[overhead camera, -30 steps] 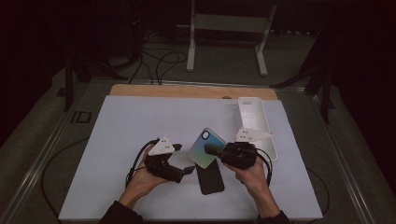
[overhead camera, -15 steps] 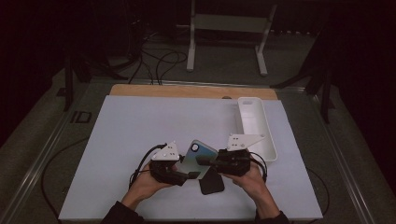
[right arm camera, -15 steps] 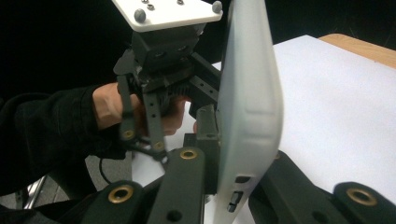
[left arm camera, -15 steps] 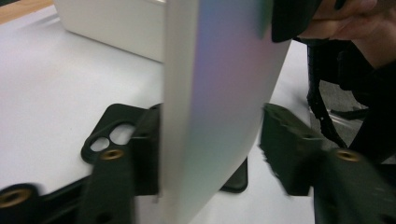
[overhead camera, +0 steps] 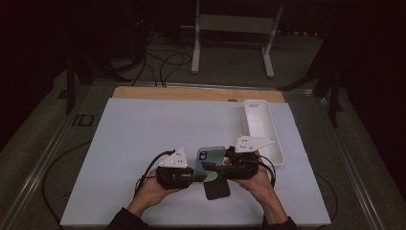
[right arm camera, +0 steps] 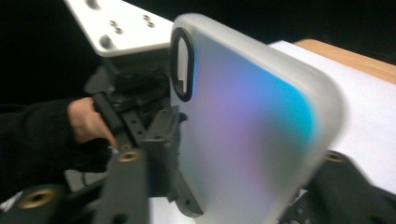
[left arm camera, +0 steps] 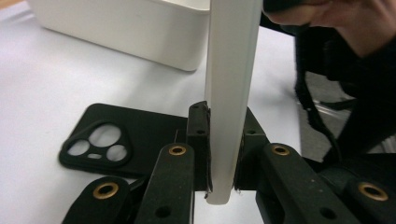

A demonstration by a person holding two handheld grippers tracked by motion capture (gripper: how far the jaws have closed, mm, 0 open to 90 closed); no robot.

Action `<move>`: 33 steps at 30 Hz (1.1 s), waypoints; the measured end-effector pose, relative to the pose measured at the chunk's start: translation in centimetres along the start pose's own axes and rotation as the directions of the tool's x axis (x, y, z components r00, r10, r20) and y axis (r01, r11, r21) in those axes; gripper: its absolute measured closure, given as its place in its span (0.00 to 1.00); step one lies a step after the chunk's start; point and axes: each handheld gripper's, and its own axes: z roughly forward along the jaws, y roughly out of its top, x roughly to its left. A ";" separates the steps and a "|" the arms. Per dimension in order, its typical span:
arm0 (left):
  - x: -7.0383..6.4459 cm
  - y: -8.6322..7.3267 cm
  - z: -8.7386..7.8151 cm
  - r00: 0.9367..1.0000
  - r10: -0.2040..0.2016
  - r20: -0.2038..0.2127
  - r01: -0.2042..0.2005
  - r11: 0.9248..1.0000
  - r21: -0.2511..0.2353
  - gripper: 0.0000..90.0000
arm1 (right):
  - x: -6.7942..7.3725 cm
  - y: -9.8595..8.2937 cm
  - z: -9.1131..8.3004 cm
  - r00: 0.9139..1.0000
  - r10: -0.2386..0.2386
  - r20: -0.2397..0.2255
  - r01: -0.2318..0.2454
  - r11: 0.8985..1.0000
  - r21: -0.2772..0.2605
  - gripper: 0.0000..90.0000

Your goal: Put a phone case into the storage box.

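Note:
A frosted, iridescent blue-purple phone case (overhead camera: 209, 160) hangs above the table between my two grippers. My left gripper (overhead camera: 197, 176) is shut on one edge of it; in the left gripper view the jaws (left arm camera: 224, 154) pinch the pale edge of the case (left arm camera: 229, 84). My right gripper (overhead camera: 216, 168) grips the case from the other side, and in the right gripper view the case's broad back (right arm camera: 243, 135) sits between the jaws. A black phone case (overhead camera: 216, 189) lies flat on the white mat under the grippers, its camera cut-out (left arm camera: 95, 142) facing up.
A long white tray (overhead camera: 263, 130) stands on the mat's right side, just beyond my right hand. The white mat (overhead camera: 143, 139) spreads to the left and back, ending at a wooden strip (overhead camera: 191, 93). Cables trail from both grippers.
The right gripper has carried the iridescent case down and left, over the black case. The left gripper has moved right and shut on the case's other edge.

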 end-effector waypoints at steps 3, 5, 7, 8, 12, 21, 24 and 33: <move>0.0 0.0 0.0 1.000 0.000 -0.029 0.000 1.000 0.002 0.90 | 0.3 0.0 0.4 0.998 -0.022 0.057 0.020 0.999 0.025 0.42; 0.0 0.0 -0.1 0.999 -0.004 -0.048 0.004 1.000 0.000 0.90 | 0.4 0.0 0.6 0.993 -0.019 0.113 0.013 0.998 0.054 0.34; 0.2 0.0 -0.4 0.997 -0.013 -0.076 0.012 1.000 -0.008 0.90 | 0.4 0.0 0.7 0.991 -0.015 0.134 0.007 0.999 0.054 0.25; 0.3 0.0 -0.5 0.996 -0.020 -0.088 0.019 1.000 -0.012 0.90 | 0.4 0.0 0.7 0.989 -0.007 0.144 -0.001 0.999 0.053 0.23; 0.6 -0.1 -1.0 0.989 -0.046 -0.140 0.042 0.999 -0.031 0.90 | 0.3 -0.1 0.8 0.984 0.006 0.176 -0.015 0.999 0.050 0.16; 0.9 -0.2 -1.1 0.970 -0.084 -0.226 0.074 0.996 -0.054 0.90 | -0.3 -0.3 0.6 0.962 0.087 0.259 -0.093 0.996 0.010 0.10; 0.9 -0.2 -1.1 0.964 -0.089 -0.252 0.077 0.995 -0.056 0.90 | -0.2 0.2 0.2 0.953 0.113 0.280 -0.111 0.994 -0.025 0.10; 0.6 -0.2 -0.7 0.957 -0.087 -0.276 0.076 0.996 -0.051 0.90 | -0.1 1.2 0.5 0.940 0.187 0.287 -0.165 0.981 -0.102 0.10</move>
